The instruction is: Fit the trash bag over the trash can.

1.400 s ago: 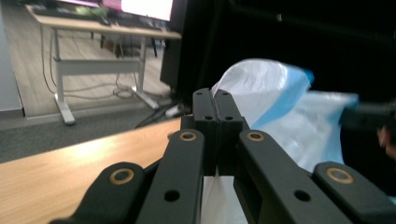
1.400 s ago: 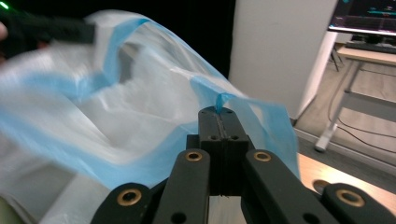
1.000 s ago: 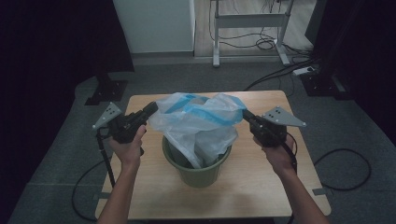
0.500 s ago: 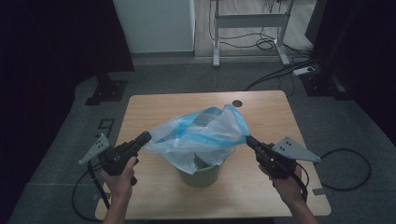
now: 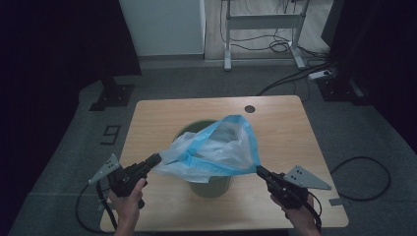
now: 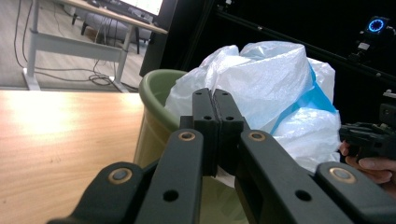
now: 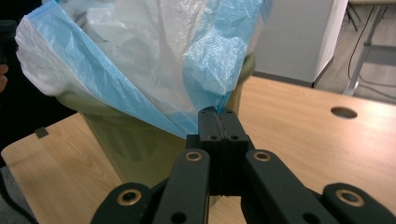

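Observation:
A green bin (image 5: 211, 186) stands on the wooden table (image 5: 285, 132), lined with a white plastic bag with a blue rim (image 5: 216, 150). My left gripper (image 5: 156, 159) is shut on the bag's left edge, low and in front of the bin. My right gripper (image 5: 259, 170) is shut on the blue rim at the right. The bag's mouth is stretched wide between them over the near side of the bin. In the left gripper view the bag (image 6: 261, 84) bulges over the bin (image 6: 156, 116) behind my closed jaws. In the right gripper view the blue rim (image 7: 205, 65) runs into my closed jaws.
A round cable hole (image 5: 250, 108) sits at the table's far edge. Cables (image 5: 354, 172) trail on the grey floor around the table. A white cabinet (image 5: 162, 24) and a desk frame (image 5: 260, 24) stand behind. The person's hands are at the table's near edge.
Both grippers have moved down and toward the near edge of the table, pulling the bag's rim outward and lower, so the bag now stretches flat over the bin's front.

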